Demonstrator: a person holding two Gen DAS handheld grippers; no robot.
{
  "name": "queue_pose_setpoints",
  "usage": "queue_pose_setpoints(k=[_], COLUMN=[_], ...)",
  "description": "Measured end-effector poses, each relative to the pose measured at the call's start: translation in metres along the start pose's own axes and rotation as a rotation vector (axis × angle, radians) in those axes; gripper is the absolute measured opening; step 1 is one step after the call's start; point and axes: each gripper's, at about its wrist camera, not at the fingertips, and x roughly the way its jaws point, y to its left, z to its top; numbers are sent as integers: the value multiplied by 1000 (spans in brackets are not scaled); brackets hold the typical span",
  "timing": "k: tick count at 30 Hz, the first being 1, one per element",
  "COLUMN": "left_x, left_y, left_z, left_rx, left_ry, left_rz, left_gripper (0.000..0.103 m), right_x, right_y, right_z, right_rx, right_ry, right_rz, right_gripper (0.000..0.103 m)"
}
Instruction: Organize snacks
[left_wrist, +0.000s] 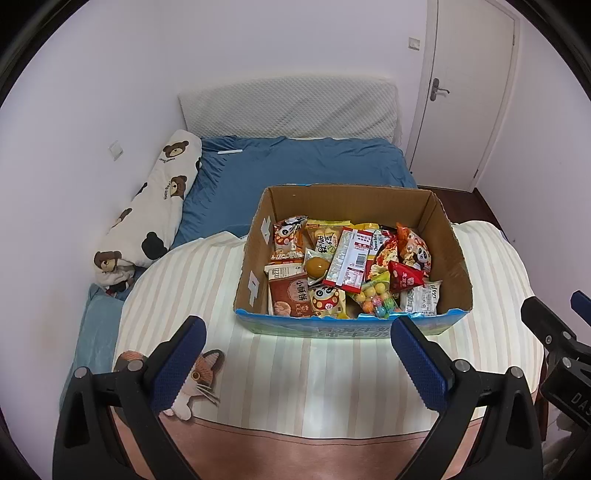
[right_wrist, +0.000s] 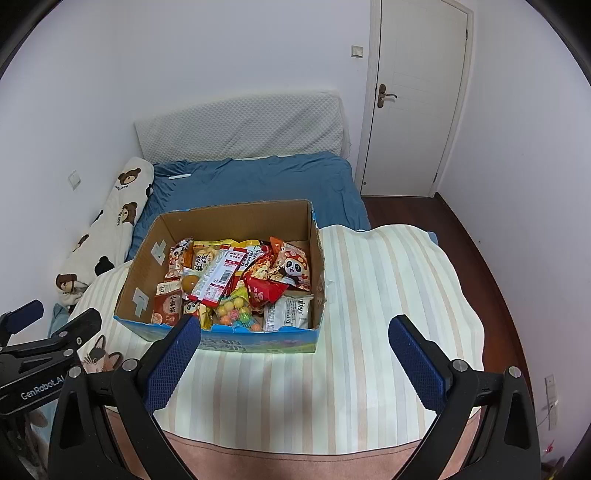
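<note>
An open cardboard box (left_wrist: 448, 254) (right_wrist: 142, 266) with a blue printed front sits on a striped blanket. It is full of snack packets: a red-and-white long packet (left_wrist: 349, 260) (right_wrist: 218, 277), a panda bag (left_wrist: 415, 249) (right_wrist: 293, 266), a bag of coloured candy balls (left_wrist: 375, 297) (right_wrist: 234, 312), a white packet (left_wrist: 421, 297) (right_wrist: 290, 312) and a brown box (left_wrist: 290, 295) (right_wrist: 168, 308). My left gripper (left_wrist: 297, 332) hangs open in front of the box. My right gripper (right_wrist: 295, 330) is open too, near the box's front right. Neither holds anything.
The striped blanket (left_wrist: 295, 376) (right_wrist: 388, 295) with a cat print (left_wrist: 201, 373) covers the near end of a blue bed (left_wrist: 295, 162) (right_wrist: 258, 181). A bear-print pillow (left_wrist: 155, 206) (right_wrist: 110, 225) lies left by the wall. A white door (right_wrist: 417, 99) and wooden floor (right_wrist: 480, 266) are at right.
</note>
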Motion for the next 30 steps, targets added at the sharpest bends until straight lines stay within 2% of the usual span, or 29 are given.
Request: queue_pose_setpoints(k=[30], left_x=[-9], left_y=[-1], left_z=[1], left_rx=[2], left_ry=[-26], left_rz=[4], left_gripper=[103], right_x=[0], right_y=[0], right_z=[-1], right_rx=[-5], right_ry=[-6], right_rz=[6], right_gripper=[103])
